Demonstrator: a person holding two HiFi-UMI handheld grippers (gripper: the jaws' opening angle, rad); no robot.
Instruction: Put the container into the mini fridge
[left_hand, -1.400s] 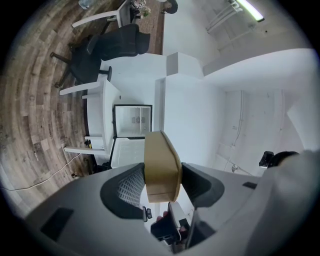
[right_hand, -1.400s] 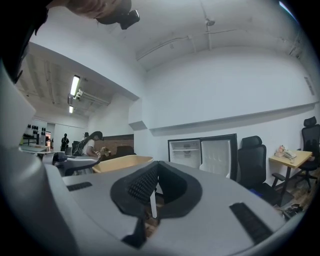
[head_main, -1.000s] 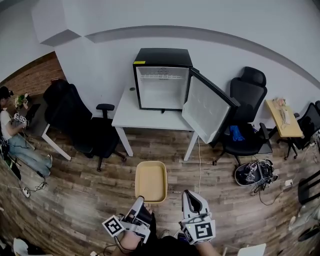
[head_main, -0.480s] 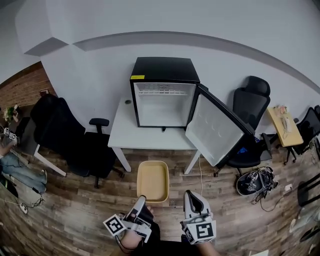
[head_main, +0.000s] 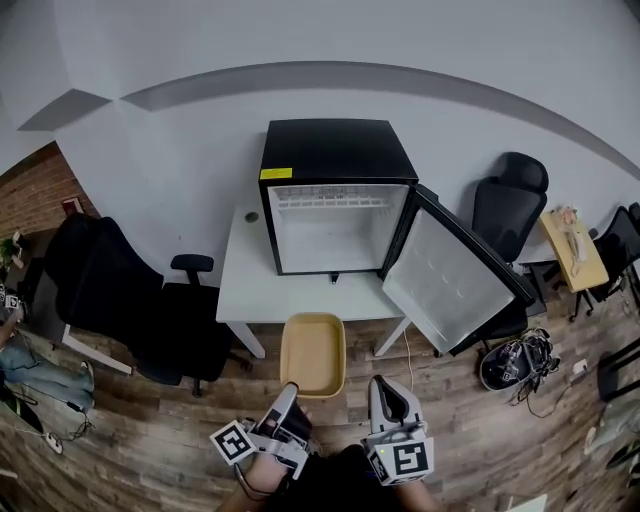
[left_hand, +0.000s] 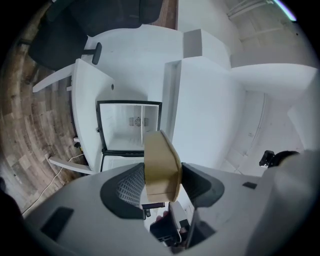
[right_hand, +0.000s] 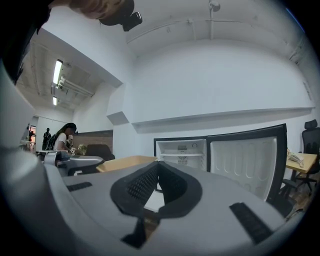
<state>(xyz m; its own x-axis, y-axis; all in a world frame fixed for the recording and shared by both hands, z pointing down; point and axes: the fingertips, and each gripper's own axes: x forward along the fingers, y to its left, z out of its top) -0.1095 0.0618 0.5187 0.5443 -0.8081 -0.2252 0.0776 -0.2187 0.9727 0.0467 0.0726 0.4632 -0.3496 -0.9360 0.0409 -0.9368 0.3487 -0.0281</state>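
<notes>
Container (head_main: 313, 353) over wood floor (head_main: 150, 430), near table (head_main: 250, 290).

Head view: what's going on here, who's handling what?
A person holds a gripper in each hand. The left gripper is shut on the near rim of a tan container, holding it out in front, just short of the white table. On that table stands the mini fridge, its door swung wide open. The right gripper is shut and empty. The container is not yet in the fridge.
</notes>
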